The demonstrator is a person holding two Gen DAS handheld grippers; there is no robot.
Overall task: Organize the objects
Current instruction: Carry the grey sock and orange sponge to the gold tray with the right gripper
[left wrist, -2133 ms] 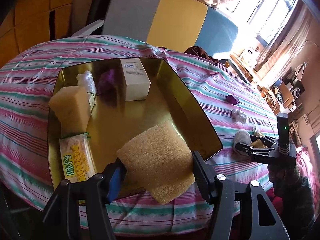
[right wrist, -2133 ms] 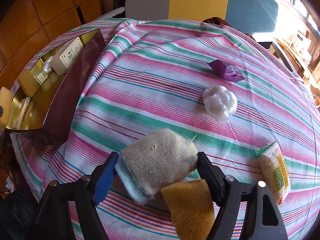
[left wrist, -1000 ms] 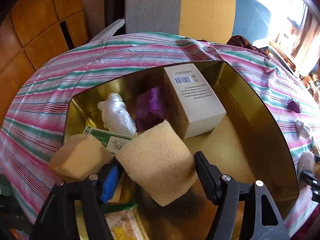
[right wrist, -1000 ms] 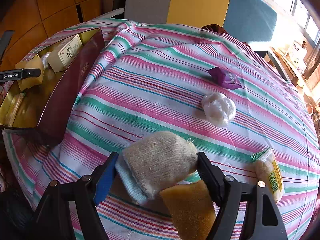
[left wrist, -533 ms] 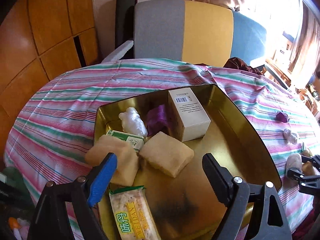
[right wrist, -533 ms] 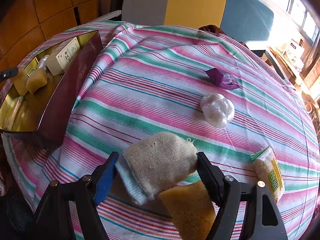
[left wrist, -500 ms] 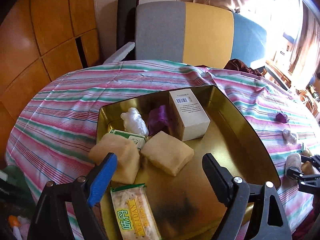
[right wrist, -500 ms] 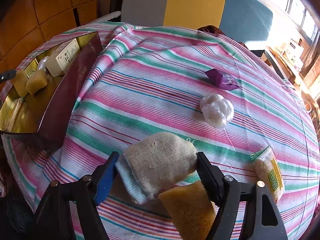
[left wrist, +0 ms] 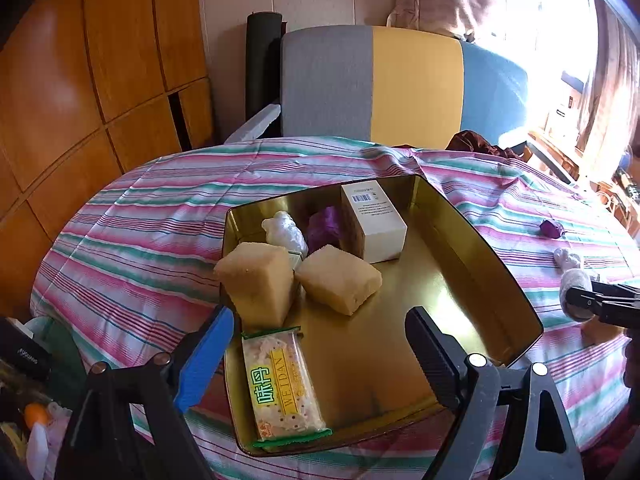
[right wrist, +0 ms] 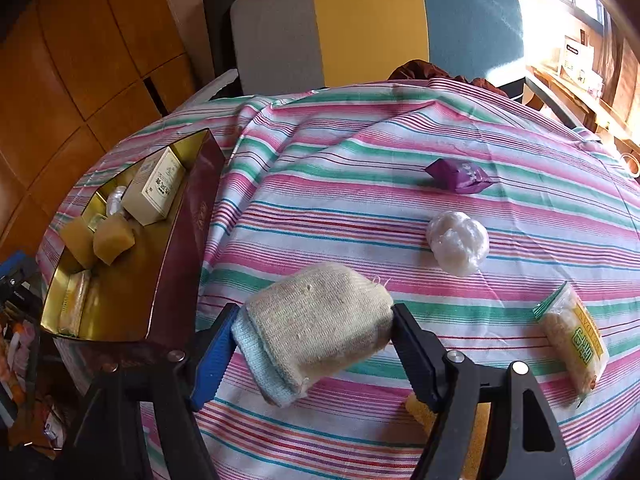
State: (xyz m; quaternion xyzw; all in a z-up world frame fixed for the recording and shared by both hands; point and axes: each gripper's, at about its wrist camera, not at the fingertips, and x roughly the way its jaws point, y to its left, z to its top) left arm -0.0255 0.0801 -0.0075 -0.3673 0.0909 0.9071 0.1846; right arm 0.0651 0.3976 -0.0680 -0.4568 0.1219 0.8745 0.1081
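Striped pink, green and white cloth [right wrist: 360, 184] covers the table. A gold-lined tin tray [left wrist: 480, 256] sits at its left side. The left wrist view alone shows the tray's whole floor: a white box [left wrist: 374, 220] at the far end, two yellow sponges [left wrist: 338, 278] in the middle, and a cracker packet [left wrist: 282, 384] lying lengthwise at the near edge. The left gripper [left wrist: 320, 354] hangs above, jaws just spread apart, nothing between them. Only the right wrist view shows the right gripper [right wrist: 312, 340] clamped on a folded knit cloth [right wrist: 320, 320], long axis crosswise, right of the tray.
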